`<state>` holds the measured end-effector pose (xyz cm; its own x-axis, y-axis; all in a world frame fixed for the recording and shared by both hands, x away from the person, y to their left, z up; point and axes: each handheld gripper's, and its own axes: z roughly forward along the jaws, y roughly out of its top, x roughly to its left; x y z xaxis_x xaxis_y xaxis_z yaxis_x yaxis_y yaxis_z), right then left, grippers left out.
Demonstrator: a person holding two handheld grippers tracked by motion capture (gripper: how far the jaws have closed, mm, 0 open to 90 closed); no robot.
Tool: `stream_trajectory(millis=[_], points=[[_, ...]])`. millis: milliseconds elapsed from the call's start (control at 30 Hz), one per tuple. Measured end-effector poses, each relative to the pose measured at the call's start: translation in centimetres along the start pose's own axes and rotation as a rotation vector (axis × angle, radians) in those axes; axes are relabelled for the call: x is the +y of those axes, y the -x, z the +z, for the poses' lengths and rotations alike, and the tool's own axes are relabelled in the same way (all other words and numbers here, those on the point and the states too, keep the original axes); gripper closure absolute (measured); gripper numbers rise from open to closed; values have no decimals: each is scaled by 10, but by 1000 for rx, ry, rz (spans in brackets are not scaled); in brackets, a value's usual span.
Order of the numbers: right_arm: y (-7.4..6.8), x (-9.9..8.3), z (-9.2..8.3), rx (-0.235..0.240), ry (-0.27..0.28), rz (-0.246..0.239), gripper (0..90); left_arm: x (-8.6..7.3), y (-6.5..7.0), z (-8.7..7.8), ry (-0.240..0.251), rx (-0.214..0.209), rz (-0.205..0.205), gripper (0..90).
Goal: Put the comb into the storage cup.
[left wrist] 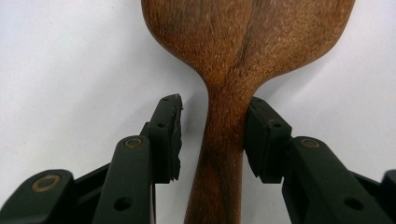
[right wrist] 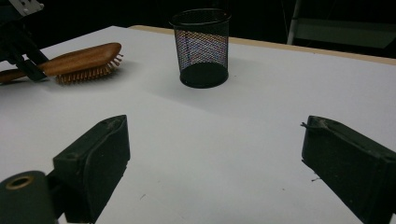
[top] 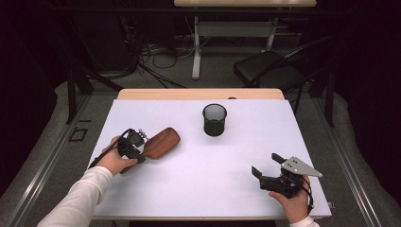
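- We've got the brush (top: 160,142) lying bristles-down on the table (top: 236,189), left of the mesh cup (top: 214,119), with the left gripper (left wrist: 212,126) straddling its neck.
- Its fingers aren't pinching yet: one pad (left wrist: 261,140) touches the handle, the other (left wrist: 168,135) stands just off it (so an uneven squeeze could shove the brush sideways before it locks).
- The neck is smooth, tapered wood; we'd guess it could slide or twist in a light grip, with the heavy head dropping once it's lifted.
- If the brush is headed for the cup, a tilted head could clip the rim and tip the cup over (it looks light).
- The right gripper (top: 267,166) sits well apart with its fingers spread wide, holding nothing, so it can't steady the cup.
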<state>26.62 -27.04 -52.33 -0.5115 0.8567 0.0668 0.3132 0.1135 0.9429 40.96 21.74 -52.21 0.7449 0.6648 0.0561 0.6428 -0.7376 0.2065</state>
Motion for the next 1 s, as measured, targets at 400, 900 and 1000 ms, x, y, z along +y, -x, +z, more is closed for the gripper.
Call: stream_trajectory(millis=[400,900,1000], points=[[0,0,0,3,-2,-4,76,0,3,4,7,4,28,519],[0,-1,1,7,2,-6,82,3,7,4,11,4,56,623],[0,-1,1,6,-1,-6,83,4,8,4,6,6,60,648]])
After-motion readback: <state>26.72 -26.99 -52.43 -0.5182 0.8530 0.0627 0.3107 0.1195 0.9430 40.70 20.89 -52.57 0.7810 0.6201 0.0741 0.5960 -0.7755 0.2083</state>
